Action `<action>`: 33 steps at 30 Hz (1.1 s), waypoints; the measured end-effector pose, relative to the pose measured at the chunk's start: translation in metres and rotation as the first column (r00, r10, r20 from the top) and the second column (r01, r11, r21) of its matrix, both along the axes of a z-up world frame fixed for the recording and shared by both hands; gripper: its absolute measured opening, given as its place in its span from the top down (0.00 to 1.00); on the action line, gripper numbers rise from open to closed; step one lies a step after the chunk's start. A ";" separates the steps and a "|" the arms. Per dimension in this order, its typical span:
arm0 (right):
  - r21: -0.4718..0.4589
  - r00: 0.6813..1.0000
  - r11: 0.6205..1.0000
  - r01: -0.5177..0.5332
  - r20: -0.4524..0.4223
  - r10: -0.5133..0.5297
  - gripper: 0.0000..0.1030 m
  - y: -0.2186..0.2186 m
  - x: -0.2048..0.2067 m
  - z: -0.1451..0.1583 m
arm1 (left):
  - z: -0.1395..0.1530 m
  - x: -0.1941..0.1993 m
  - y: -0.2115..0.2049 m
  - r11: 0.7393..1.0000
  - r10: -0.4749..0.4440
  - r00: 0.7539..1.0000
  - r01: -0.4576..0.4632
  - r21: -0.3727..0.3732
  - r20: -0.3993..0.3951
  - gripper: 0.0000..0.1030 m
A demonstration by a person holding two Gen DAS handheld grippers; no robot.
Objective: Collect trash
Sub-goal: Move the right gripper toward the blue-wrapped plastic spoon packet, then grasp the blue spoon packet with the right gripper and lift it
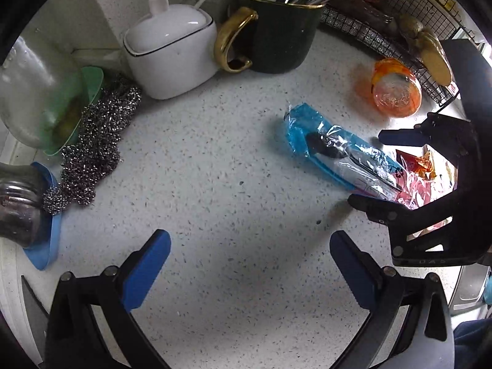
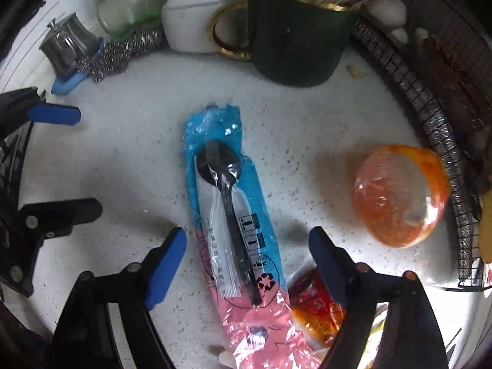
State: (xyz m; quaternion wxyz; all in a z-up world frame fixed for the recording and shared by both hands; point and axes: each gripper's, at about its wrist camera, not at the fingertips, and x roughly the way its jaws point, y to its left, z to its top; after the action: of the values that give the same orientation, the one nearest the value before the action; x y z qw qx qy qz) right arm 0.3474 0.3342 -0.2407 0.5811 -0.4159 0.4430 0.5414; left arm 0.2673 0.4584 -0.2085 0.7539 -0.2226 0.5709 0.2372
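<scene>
A blue and pink plastic cutlery packet point(image 2: 227, 215) with a black spoon inside lies flat on the speckled white counter point(image 2: 123, 160). My right gripper point(image 2: 247, 246) points down over it, open, one blue pad on each side of the packet and neither touching it. A crumpled orange sauce sachet point(image 2: 316, 310) lies beside the packet's pink end. An orange plastic cup point(image 2: 396, 196) lies tipped to the right. In the left wrist view the packet point(image 1: 338, 153) sits at the right, between the right gripper's fingers point(image 1: 396, 136). My left gripper point(image 1: 249, 243) hangs open over bare counter.
A dark green mug point(image 1: 276, 37) with a gold handle holds cutlery at the back. Beside it stand a white lidded pot point(image 1: 172, 49), a steel scourer point(image 1: 98, 144) and a glass jar point(image 1: 33, 92). A wire basket point(image 1: 384, 40) borders the right side.
</scene>
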 end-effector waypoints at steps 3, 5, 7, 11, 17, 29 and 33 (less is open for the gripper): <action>0.004 1.000 1.000 -0.030 -0.004 0.030 0.34 0.007 -0.003 0.001 | -0.001 0.002 0.001 1.000 0.004 1.000 -0.004 -0.021 0.001 0.00; 0.014 0.998 0.998 -0.062 -0.002 0.062 0.44 0.008 -0.008 0.004 | 0.000 0.002 0.001 1.000 -0.002 1.000 0.002 -0.019 0.002 0.00; 0.023 0.997 0.997 -0.076 -0.003 0.076 0.56 0.007 -0.014 0.006 | 0.003 0.004 -0.002 1.000 -0.008 1.000 0.008 -0.011 0.001 0.00; 0.031 0.996 0.995 -0.091 -0.005 0.091 0.84 -0.004 -0.025 0.012 | 0.011 0.008 -0.006 1.000 -0.012 1.000 0.012 -0.011 0.016 0.00; 0.041 0.999 0.999 0.006 -0.045 -0.004 0.92 -0.020 -0.033 0.022 | 0.038 0.024 -0.019 0.998 -0.068 0.995 0.068 0.011 0.066 0.00; 0.161 0.902 0.887 0.432 -0.072 -0.426 0.92 -0.140 0.024 0.101 | 0.071 0.107 -0.066 0.943 -0.332 0.938 0.328 0.054 0.103 0.00; 0.161 0.836 0.820 0.549 -0.100 -0.540 0.92 -0.171 0.046 0.104 | 0.069 0.126 -0.076 0.909 -0.410 0.910 0.401 0.114 0.063 0.00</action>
State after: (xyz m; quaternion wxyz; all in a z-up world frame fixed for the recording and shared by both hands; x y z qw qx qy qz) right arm 0.3935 0.1637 -0.1367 0.7360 -0.2034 0.5057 0.4014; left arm 0.3933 0.3825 -0.1393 0.8204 -0.0717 0.5596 0.0935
